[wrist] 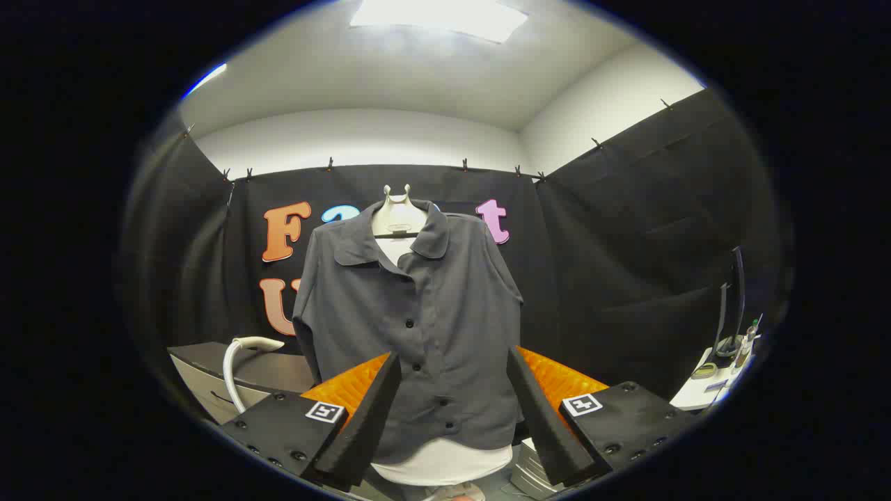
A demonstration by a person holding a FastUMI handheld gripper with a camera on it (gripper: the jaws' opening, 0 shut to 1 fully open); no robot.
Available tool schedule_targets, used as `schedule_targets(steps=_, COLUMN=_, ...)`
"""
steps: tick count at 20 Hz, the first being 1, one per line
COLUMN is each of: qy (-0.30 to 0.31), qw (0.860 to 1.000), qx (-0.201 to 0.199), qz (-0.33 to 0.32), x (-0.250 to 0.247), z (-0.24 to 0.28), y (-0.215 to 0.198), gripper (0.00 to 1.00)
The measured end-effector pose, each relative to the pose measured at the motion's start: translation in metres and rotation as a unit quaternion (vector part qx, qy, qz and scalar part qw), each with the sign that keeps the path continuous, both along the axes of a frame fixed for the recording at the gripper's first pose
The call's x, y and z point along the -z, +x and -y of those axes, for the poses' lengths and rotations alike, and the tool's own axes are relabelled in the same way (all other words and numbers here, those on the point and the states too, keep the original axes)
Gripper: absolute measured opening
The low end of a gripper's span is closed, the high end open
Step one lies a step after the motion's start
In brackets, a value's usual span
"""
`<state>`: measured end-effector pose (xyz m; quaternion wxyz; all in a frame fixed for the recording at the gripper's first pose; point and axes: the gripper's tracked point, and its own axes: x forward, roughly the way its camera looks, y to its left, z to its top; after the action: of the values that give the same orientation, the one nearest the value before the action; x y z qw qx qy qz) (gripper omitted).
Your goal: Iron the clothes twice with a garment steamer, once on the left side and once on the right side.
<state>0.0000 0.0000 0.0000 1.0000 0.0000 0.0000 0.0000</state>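
A grey shirt (pixel 418 334) is hanging buttoned on a white mannequin (pixel 397 212), beyond the gripper (pixel 452 410), whose fingers are standing wide apart and holding nothing. A white curved tube (pixel 240 358), possibly the steamer's handle, is resting left of the shirt, so neither the left nor right pass is looking started

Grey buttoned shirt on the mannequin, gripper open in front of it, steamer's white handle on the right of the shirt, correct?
Not quite: the gripper view shows the white handle to the left of the grey shirt, beside the left finger, not on the right. The rest holds: the shirt is buttoned on the mannequin, with the gripper open in front of it.
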Motion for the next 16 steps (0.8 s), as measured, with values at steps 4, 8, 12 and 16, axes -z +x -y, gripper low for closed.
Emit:
schedule_targets(steps=4, qy=-0.008, qw=1.000, qx=-0.012, qz=0.001, x=-0.002, z=-0.012, y=-0.001, gripper=0.98)
schedule_targets(steps=8, qy=-0.013, qw=1.000, qx=-0.016, qz=-0.003, x=-0.003, z=-0.020, y=0.000, gripper=0.98)
schedule_targets(steps=12, qy=-0.006, qw=1.000, qx=-0.015, qz=-0.003, x=-0.001, z=-0.021, y=0.001, gripper=0.98)
schedule_targets(steps=16, qy=0.000, qw=1.000, qx=0.002, qz=-0.003, x=0.002, z=-0.018, y=0.001, gripper=0.98)
